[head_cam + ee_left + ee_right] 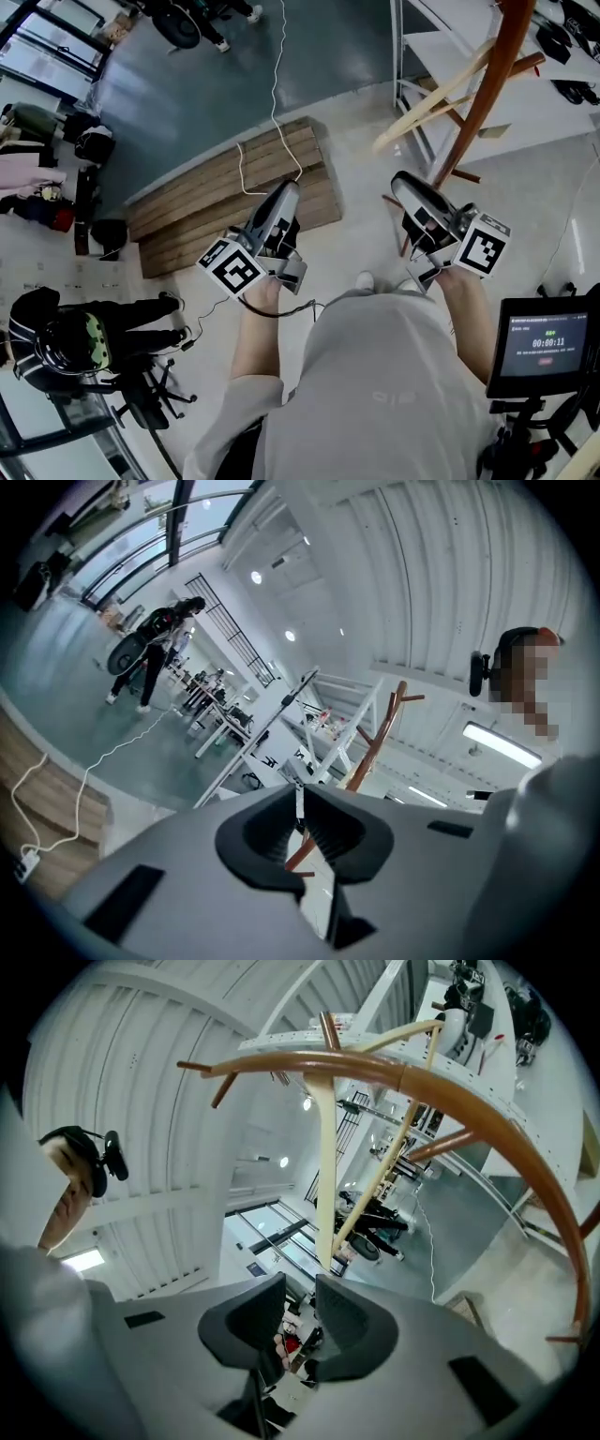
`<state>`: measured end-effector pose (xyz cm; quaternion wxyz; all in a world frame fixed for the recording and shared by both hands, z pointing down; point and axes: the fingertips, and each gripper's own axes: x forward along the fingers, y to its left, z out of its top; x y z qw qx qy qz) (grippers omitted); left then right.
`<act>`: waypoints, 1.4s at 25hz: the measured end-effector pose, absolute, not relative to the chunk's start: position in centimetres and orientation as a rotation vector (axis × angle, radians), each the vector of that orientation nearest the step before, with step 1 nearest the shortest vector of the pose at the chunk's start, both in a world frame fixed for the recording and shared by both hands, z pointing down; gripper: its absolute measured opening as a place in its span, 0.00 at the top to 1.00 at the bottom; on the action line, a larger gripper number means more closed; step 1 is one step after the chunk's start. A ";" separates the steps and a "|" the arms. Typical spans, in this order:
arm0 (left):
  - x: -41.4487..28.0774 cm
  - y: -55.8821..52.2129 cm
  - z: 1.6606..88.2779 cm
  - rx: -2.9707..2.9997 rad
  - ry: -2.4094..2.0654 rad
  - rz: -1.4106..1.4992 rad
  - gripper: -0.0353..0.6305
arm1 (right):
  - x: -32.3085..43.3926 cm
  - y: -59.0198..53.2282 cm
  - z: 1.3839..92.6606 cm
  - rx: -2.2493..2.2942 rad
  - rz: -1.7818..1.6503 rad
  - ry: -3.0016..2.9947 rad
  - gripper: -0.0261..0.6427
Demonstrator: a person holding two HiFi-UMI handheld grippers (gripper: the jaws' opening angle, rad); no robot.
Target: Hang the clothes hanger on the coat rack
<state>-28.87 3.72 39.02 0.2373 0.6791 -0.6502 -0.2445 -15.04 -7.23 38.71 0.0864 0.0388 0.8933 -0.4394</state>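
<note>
Clothes hanger is held by neither set of fingers. The left gripper is seen with its fingers drawn almost together and nothing between them. The right gripper is seen with its fingers a little apart, and that gap is empty too.

Just above and beyond the right fingers, the pale wooden hanger is draped across the brown curved coat rack. It appears to be hung there, though its hook cannot be made out. From the left fingers the rack is seen farther off, straight ahead.

The hanging step is judged done, with release complete. The next move calls for both grippers to be drawn back clear of the rack without the hanger being brushed.

No container can be made out near either set of fingers. Only a wooden pallet on the floor is seen, below the left ones.
</note>
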 end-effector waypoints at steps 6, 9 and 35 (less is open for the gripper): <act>-28.2 7.2 39.2 1.749 -1.766 -0.664 0.94 | -17.7 -2.8 37.0 0.201 -1.384 2.711 0.82; -27.5 7.1 41.2 1.752 -1.762 -0.620 0.94 | -18.9 -1.9 38.5 0.237 -1.388 2.742 0.82; -22.7 3.1 43.7 1.788 -1.565 -0.666 0.94 | -14.5 -4.9 41.7 0.102 -1.396 2.731 0.82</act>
